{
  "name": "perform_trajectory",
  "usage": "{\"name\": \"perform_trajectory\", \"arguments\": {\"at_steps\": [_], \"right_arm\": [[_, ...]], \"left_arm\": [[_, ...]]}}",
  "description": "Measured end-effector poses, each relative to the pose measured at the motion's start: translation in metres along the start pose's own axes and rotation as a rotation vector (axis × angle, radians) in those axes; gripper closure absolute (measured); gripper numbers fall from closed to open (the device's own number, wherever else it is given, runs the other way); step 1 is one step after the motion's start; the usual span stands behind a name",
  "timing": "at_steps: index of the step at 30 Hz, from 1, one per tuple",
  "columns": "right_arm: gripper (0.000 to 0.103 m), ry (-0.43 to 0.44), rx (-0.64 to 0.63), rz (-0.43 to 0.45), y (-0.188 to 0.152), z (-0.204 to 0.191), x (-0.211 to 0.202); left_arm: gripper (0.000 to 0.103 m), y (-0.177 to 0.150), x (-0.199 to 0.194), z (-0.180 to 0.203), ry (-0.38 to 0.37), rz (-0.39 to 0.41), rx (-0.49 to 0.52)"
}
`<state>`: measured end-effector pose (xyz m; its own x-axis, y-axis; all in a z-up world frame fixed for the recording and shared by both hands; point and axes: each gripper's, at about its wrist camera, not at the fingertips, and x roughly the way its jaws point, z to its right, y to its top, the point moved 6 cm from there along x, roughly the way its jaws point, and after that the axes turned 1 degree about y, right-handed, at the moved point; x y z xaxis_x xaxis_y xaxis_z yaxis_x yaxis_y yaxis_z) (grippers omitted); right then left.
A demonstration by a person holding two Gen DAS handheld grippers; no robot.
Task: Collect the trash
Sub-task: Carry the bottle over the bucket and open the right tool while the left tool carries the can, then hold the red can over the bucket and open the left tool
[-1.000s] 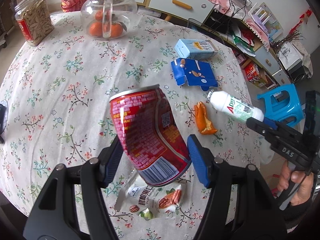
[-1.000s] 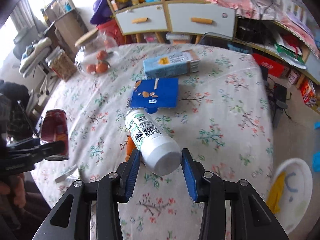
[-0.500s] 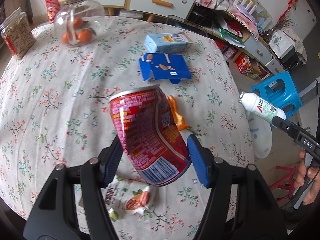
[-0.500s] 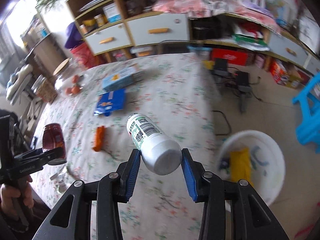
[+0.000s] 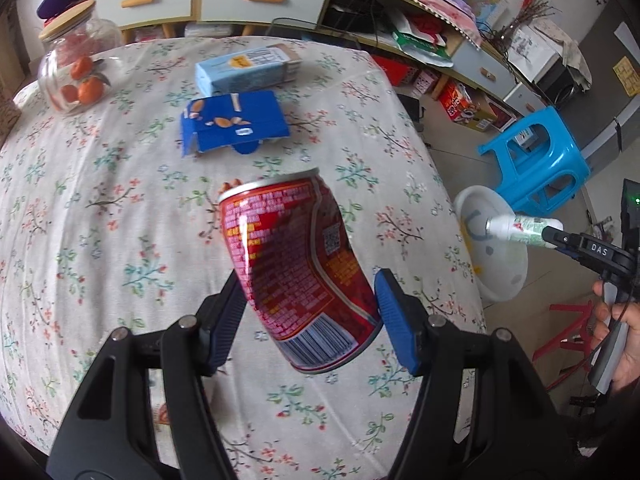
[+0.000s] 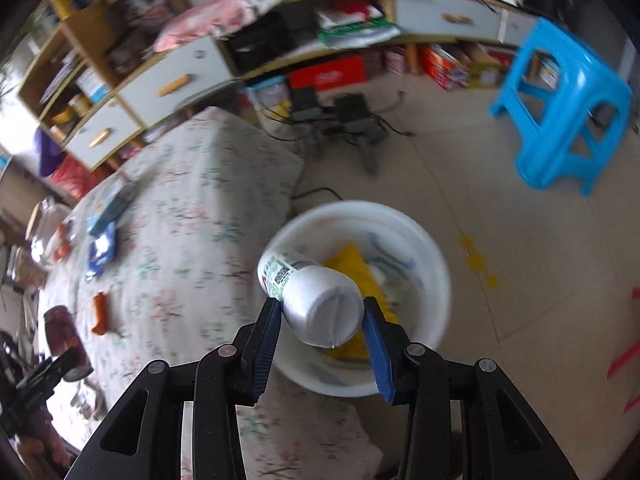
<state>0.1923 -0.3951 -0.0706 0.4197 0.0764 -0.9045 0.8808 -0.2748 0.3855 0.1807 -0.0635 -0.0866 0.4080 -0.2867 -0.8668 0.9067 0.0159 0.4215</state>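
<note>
The left hand-held gripper (image 5: 308,316) was clamped on a dented red drink can (image 5: 298,268), its blue pads pressing both sides of the can near the barcode end. The can was tilted, its silver rim end pointing away from the camera, and it was held clear above the worktop (image 5: 100,240), which carried a floral cloth.

The right hand-held gripper (image 6: 322,330) was clamped on a small white plastic bottle (image 6: 312,298) with a green-and-white label; the bottle's flat base faced the camera and its neck pointed away and down. The bottle hung over a white basin (image 6: 436,280) standing on the floor just beside the worktop's edge. Yellow material (image 6: 352,264) lay inside the basin; the other contents were too blurred to identify. In the left wrist view the same bottle (image 5: 520,228) showed over the basin (image 5: 500,276), with a person's hand (image 5: 624,340) on the gripper's grip.

On the worktop remained a flattened dark blue carton (image 5: 232,122), a light blue carton (image 5: 246,68) beyond it, an orange scrap (image 6: 100,312) and a glass jar (image 5: 76,68) holding orange fruit. A blue plastic stool (image 5: 536,160) stood on the floor beyond the basin.
</note>
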Motion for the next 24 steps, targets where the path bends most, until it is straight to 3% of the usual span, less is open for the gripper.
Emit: {"name": "perform_trajectory", "arguments": {"at_steps": [4,8,11,24], "right_arm": [[0.06,-0.009,0.039,-0.027,-0.005,0.023,0.008],[0.046,-0.022,0.079,-0.057,-0.011,0.04,0.009],[0.043,-0.024,0.099,-0.039,-0.011,0.052,0.0],[0.039,-0.054,0.161,-0.034,-0.028,0.101,-0.019]], "left_arm": [[0.037,-0.001,0.007,0.017,-0.008,-0.003,0.028],[0.037,-0.001,0.014,0.038,-0.016,-0.008,0.068],[0.037,0.002,0.019,0.057,-0.031,-0.016,0.102],[0.037,0.01,0.064,0.161,-0.132,-0.066,0.256]]}}
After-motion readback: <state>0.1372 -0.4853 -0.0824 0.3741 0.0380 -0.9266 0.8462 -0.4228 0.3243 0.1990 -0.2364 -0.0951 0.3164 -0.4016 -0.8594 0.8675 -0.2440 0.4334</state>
